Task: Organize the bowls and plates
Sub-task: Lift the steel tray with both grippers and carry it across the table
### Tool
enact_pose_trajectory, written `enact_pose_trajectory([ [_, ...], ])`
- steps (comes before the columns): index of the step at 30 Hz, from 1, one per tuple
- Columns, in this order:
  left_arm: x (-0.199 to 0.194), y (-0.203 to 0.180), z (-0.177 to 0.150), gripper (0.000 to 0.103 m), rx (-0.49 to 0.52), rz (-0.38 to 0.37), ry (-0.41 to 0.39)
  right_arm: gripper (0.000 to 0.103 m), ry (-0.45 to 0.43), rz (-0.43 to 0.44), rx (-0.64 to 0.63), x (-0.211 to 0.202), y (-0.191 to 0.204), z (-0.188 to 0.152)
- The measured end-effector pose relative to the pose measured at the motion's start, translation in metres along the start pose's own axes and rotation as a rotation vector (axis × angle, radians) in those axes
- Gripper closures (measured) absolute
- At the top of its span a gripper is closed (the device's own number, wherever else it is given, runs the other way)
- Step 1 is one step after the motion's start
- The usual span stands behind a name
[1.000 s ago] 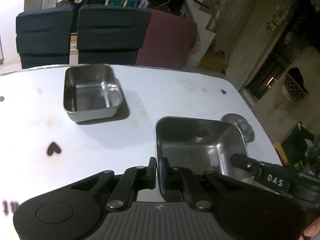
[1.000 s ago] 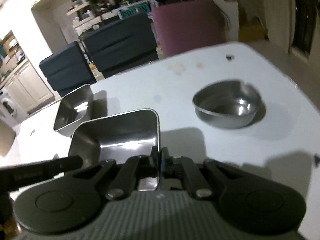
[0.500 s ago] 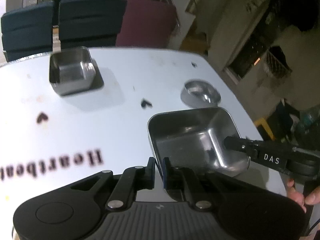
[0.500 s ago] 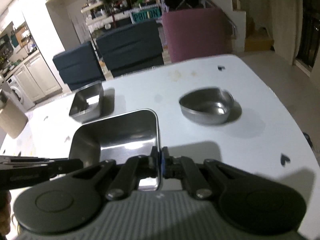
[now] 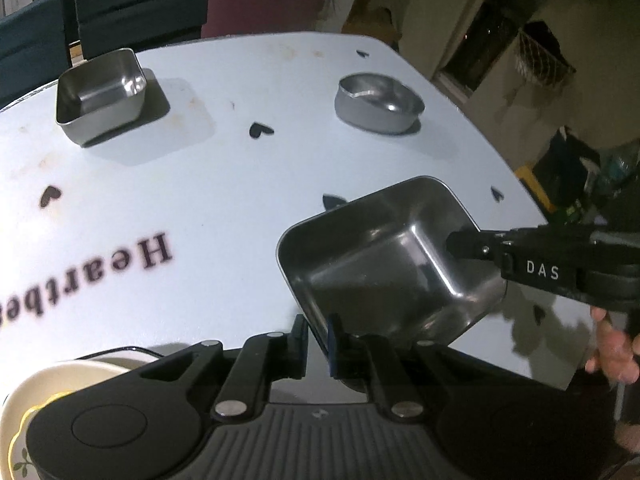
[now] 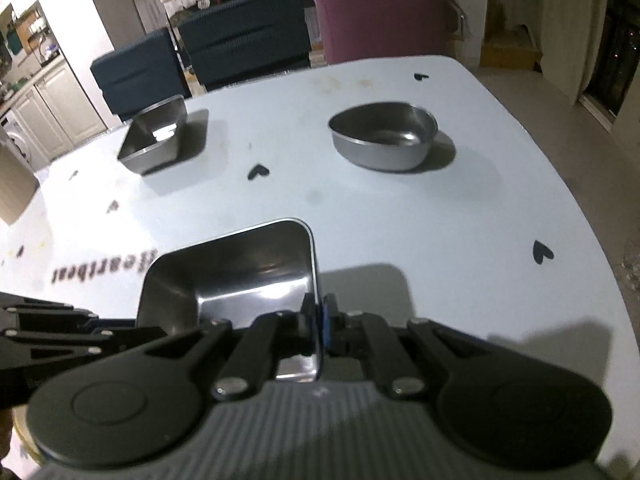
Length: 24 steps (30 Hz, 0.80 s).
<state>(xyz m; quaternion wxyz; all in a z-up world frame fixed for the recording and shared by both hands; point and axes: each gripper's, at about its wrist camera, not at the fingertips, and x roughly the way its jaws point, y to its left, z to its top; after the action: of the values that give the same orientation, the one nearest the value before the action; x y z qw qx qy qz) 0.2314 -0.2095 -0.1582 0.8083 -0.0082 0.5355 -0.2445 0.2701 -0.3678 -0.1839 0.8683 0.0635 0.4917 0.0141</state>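
**Two grippers hold one steel tray above a white table**

Both hand-held grippers pinch the same rectangular steel tray [image 5: 384,264], which is lifted and tilted over the near right part of the white table [image 5: 224,184]. The left gripper [image 5: 318,340] has its two fingers pressed onto the tray's near wall, one finger inside and one outside. The right gripper [image 6: 319,322] does the same on the tray's right-hand wall, as seen in the right wrist view, where the tray [image 6: 240,276] fills the lower centre. In the left wrist view the right gripper enters from the right edge, marked "DAS", and part of the person's hand [image 5: 612,352] shows below it.

Farther back on the table stand two other steel pieces, well apart from each other. A smaller square steel tray [image 5: 102,96] sits upright at the far left. A round steel bowl [image 5: 378,102] sits at the far right.

The table surface carries small black heart shapes and the printed word "Heartbeat" [image 5: 100,276], seen upside down. At the lower left corner of the left wrist view, part of a cream-coloured bowl [image 5: 48,380] with a yellow inner edge shows, half hidden behind the gripper body.

Dark blue chairs [image 6: 244,48] and a maroon chair [image 6: 380,16] stand beyond the far edge of the table.
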Motion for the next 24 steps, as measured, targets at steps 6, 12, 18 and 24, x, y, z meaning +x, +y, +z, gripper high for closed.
enact_pose_trajectory([
  [6,0.012,0.003,-0.004,0.091,0.024,-0.002,0.058,0.099,0.084,0.007,0.008,0.017,0.000,-0.007],
  [12,0.015,0.000,-0.006,0.090,0.058,0.002,0.070,0.099,0.113,-0.017,-0.015,0.025,0.003,-0.011],
  [18,0.015,-0.002,-0.005,0.090,0.068,0.001,0.069,0.099,0.127,-0.003,0.001,0.027,-0.001,-0.011],
  [24,0.014,0.000,-0.003,0.090,0.064,-0.002,0.069,0.099,0.153,0.023,0.033,0.033,-0.008,-0.013],
])
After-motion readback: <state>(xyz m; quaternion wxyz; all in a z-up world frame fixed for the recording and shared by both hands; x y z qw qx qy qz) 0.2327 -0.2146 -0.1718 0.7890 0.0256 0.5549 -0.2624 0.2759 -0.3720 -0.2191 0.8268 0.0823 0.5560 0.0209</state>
